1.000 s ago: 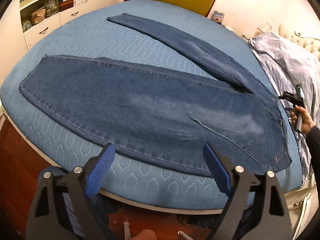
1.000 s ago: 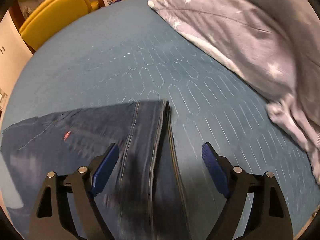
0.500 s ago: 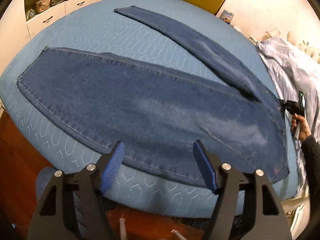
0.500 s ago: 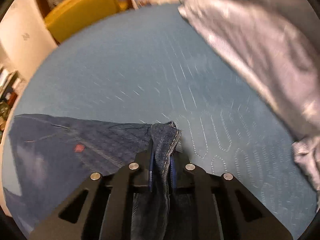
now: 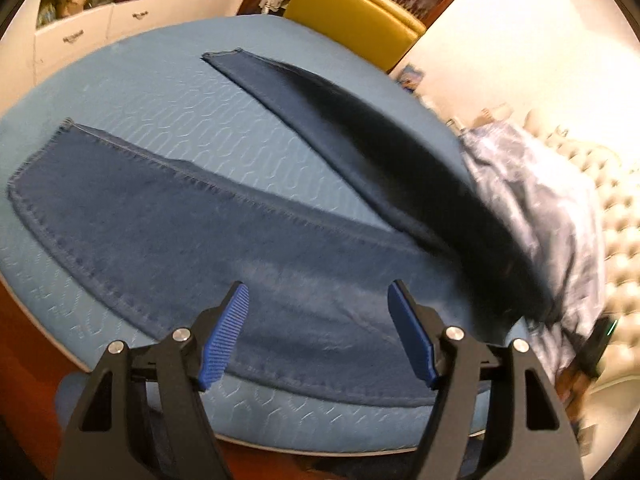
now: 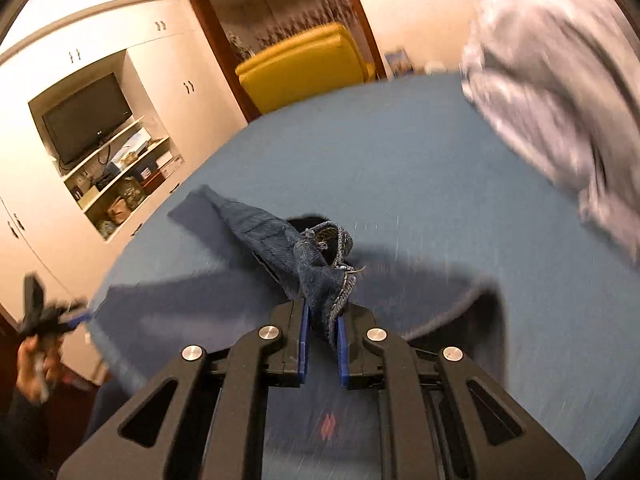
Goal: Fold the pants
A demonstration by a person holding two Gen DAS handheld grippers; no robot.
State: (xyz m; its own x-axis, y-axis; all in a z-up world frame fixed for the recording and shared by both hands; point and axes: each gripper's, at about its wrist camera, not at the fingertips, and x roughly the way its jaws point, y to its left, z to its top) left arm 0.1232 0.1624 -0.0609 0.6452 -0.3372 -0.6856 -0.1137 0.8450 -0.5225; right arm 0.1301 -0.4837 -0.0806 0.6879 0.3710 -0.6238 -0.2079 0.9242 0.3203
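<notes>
Now we are in the first fold, bringing one half of the jeans point(image 5: 280, 280) over the other. Our right gripper point(image 6: 322, 344) has its jaws pressed together on a bunched denim edge, apparently the waistband corner, which sticks up between the blue pads point(image 6: 303, 344) at the lower middle of the right wrist view. That gripper is badly blurred, so we cannot tell exactly how much cloth is caught.

Our left gripper point(image 5: 320, 336) stands spread at the bottom of the left wrist view, with nothing between its pads; it hovers over the near leg point(image 5: 160, 216), which lies flat across the lower left of the blue quilted bedspread point(image 5: 168, 112). The far leg point(image 5: 360, 132) runs from the upper middle toward the right edge of the frame, where it rises off the bed as a dark, blurred sweep in front of the grey star-print duvet point(image 5: 540, 200). A yellow chair point(image 5: 352, 12) stands beyond the bed at the top.

We judge the fold barely begun: only the waist end is lifted, and the far cuff rests on the bed. Next, the raised half needs carrying across until leg lies on leg, seams matched. The free left gripper would best take the far cuff or pin the near leg so it does not drag.
</notes>
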